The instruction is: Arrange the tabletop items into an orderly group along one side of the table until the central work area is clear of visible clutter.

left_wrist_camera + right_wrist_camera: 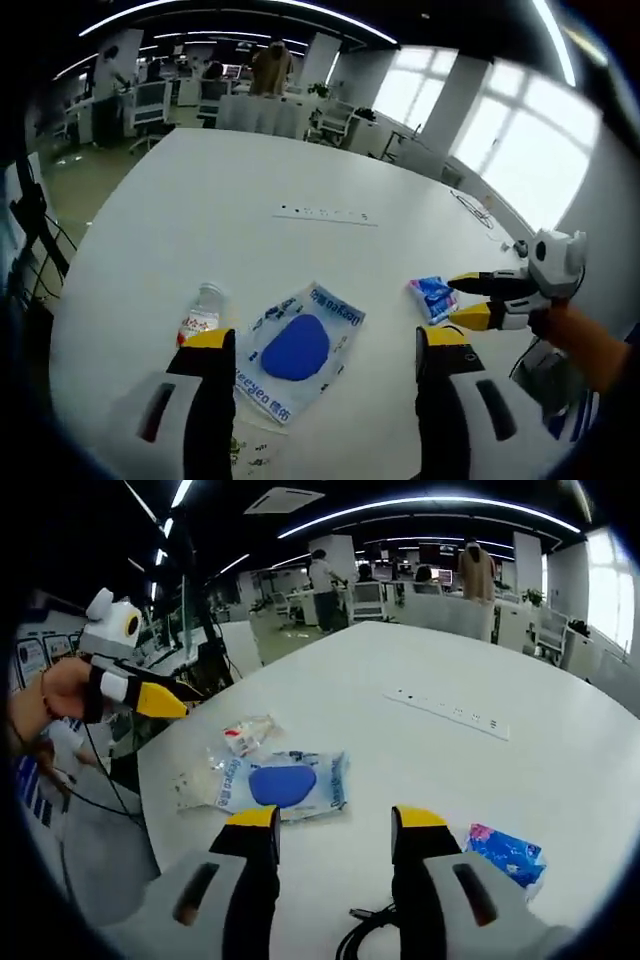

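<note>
Both grippers hover above the white bench (200, 200) with jaws spread and nothing between them. The left gripper (325, 340) looks down over a clear packet with a blue pad inside (297, 348), lying flat just ahead of its jaws, and a small plastic bottle (203, 311) lies on its side next to the packet. The right gripper (335, 820) is held low over bare bench surface, with a small blue tissue pack (505, 852) just beside its right jaw. A power strip (447, 712) lies farther across the bench, well apart from the other items.
</note>
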`<state>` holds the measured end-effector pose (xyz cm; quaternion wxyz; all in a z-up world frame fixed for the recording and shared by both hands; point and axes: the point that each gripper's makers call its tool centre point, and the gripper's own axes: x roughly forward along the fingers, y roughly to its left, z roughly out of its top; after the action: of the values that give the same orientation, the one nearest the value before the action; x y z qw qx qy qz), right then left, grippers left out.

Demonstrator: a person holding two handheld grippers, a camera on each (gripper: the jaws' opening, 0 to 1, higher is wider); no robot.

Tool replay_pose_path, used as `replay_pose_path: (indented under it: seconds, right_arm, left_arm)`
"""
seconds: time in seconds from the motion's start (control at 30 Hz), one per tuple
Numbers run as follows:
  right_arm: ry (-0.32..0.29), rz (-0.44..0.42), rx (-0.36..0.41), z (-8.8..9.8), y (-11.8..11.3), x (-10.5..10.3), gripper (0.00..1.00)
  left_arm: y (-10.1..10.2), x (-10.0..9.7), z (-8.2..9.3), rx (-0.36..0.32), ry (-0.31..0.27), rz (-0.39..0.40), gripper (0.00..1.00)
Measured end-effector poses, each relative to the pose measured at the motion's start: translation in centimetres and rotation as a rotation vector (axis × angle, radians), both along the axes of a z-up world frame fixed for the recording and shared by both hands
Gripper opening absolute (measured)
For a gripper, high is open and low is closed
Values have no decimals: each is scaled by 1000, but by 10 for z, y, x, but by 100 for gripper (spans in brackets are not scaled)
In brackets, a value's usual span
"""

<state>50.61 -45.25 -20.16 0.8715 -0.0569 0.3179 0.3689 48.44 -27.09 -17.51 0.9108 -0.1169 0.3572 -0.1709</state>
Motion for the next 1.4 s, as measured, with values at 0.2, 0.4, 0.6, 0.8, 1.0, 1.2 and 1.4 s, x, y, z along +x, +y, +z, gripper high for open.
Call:
replay_pose_path:
  seconds: [0.2,0.4,0.6,0.8,1.0,1.2,1.4]
  right_arm:
    - [11,37,-8,-7,14,5,43]
    - [25,67,-14,-15,25,10,42]
    - [49,88,-25,-31,33,20,41]
    - [73,102,-33,-45,38,29,40]
    - [91,108,-42,-57,39,38,38]
    - [113,107,-55,-68,42,39,36]
    - [131,107,-62,-82,44,47,34]
  left_arm:
    - [14,-4,-5,-3,9,35,74]
    - [21,-7,-13,-9,22,58,74]
    - [25,-7,-22,-8,38,65,73]
    - [25,-4,-30,-16,52,69,73]
    - [24,-3,-36,-29,66,69,72]
    - [20,-3,-44,-37,84,65,72]
    - [19,-4,-50,-35,97,62,71]
